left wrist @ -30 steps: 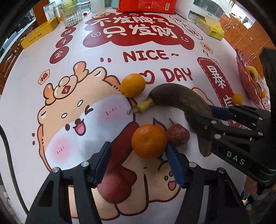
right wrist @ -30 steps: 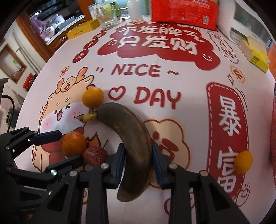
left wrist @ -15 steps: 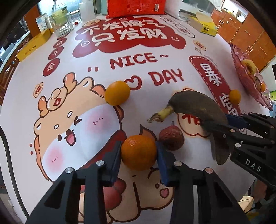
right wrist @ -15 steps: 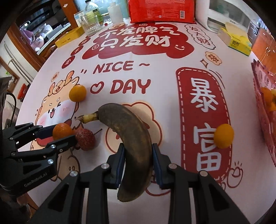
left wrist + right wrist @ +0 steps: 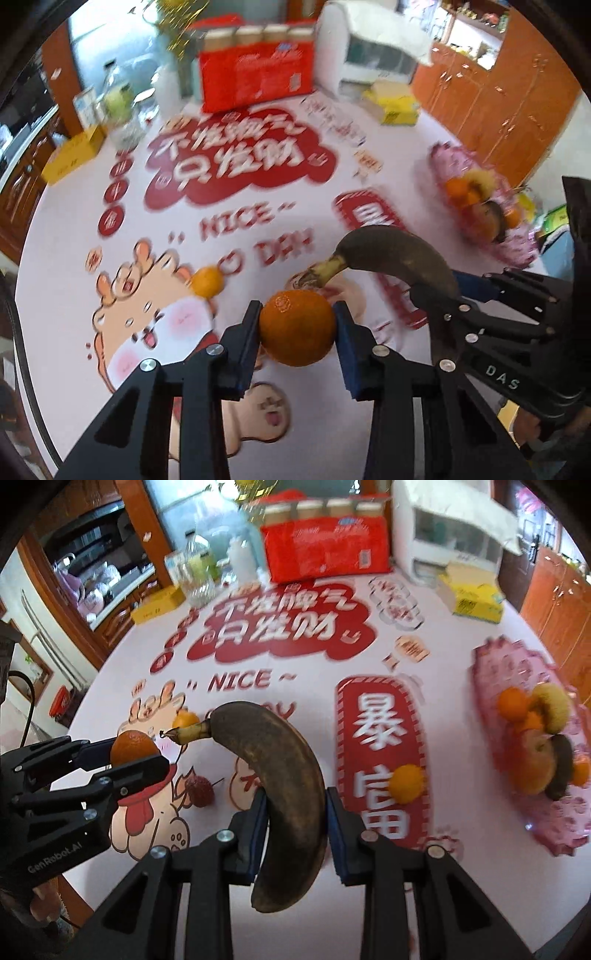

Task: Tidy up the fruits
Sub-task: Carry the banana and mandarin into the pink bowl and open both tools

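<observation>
I've just shut my left tool (image 5: 297, 328) on the round orange mandarin (image 5: 297, 326) and lifted it; my right tool (image 5: 293, 823) carries the blackened banana (image 5: 280, 794) clear of the bench (image 5: 317, 672). The pink fruit tray (image 5: 495, 672) waits at three o'clock.

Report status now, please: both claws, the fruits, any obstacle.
Left claw shut on orange. Right claw shut on blackened banana. Pink fruit tray to the right; small orange lies on the way.

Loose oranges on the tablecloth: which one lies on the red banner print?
The small round orange lying nearest the pink fruit tray. The other loose orange sits on the cartoon animal print, far from the tray.
</observation>
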`<action>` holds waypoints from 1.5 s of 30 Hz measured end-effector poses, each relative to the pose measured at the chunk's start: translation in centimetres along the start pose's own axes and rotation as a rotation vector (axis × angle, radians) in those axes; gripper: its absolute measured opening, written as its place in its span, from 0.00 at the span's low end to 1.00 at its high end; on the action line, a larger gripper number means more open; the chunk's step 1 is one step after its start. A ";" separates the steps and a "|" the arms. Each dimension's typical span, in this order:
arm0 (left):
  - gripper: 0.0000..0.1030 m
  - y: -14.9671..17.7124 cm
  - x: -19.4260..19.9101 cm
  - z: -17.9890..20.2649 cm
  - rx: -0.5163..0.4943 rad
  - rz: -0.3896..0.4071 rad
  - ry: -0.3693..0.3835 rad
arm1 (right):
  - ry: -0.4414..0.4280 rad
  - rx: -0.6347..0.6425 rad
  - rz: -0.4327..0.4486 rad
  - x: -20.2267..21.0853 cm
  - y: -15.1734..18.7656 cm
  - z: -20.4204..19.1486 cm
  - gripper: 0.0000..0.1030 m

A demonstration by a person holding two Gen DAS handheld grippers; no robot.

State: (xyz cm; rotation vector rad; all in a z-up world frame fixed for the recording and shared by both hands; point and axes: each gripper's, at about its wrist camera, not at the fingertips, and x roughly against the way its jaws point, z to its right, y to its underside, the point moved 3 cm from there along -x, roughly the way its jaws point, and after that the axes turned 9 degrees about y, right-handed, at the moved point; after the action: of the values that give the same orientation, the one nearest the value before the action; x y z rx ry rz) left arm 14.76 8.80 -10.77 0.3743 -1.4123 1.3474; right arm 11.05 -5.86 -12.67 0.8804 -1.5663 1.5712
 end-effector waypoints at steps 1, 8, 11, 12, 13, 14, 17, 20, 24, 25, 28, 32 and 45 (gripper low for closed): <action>0.36 -0.5 0.3 0.9 -0.009 0.011 0.007 | 0.006 -0.011 0.019 0.9 -0.1 1.0 0.29; 0.36 -4.5 2.3 8.9 -0.092 0.095 0.075 | 0.060 -0.098 0.112 6.3 -0.5 8.1 0.29; 0.36 -6.2 2.4 12.6 -0.116 0.116 0.105 | 0.089 -0.143 0.151 8.4 -0.5 11.9 0.29; 0.36 -6.7 2.2 13.9 -0.125 0.121 0.115 | 0.100 -0.159 0.166 9.2 -0.5 13.4 0.29; 0.36 -7.1 2.1 15.0 -0.132 0.123 0.120 | 0.111 -0.173 0.178 9.9 -0.5 14.7 0.29; 0.36 -7.6 1.8 16.1 -0.140 0.123 0.126 | 0.120 -0.183 0.187 10.4 -0.5 15.6 0.29; 0.36 -8.9 0.7 19.8 -0.168 0.123 0.140 | 0.149 -0.215 0.218 12.1 -0.7 19.3 0.29; 0.36 -9.8 -0.3 22.4 -0.186 0.125 0.140 | 0.178 -0.243 0.238 13.1 -1.0 22.9 0.29; 0.36 -11.2 -2.2 25.3 -0.189 0.125 0.132 | 0.207 -0.257 0.248 13.2 -1.6 26.8 0.29; 0.36 -11.4 -2.8 25.7 -0.185 0.124 0.127 | 0.209 -0.256 0.244 12.9 -2.0 27.9 0.29; 0.36 -12.2 -4.7 26.8 -0.162 0.111 0.111 | 0.213 -0.249 0.230 11.5 -2.8 29.9 0.29; 0.36 -12.7 -7.0 27.6 -0.144 0.087 0.082 | 0.213 -0.247 0.203 9.3 -3.5 31.8 0.29; 0.36 -13.8 -15.1 26.3 -0.071 -0.026 -0.041 | 0.187 -0.282 0.085 1.7 -4.1 35.4 0.29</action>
State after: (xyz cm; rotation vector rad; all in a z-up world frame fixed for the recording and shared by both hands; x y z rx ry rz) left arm 18.87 -24.28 -10.02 0.3734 -1.4803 1.2716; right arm 12.73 -41.25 -8.38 0.5048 -1.6546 1.4009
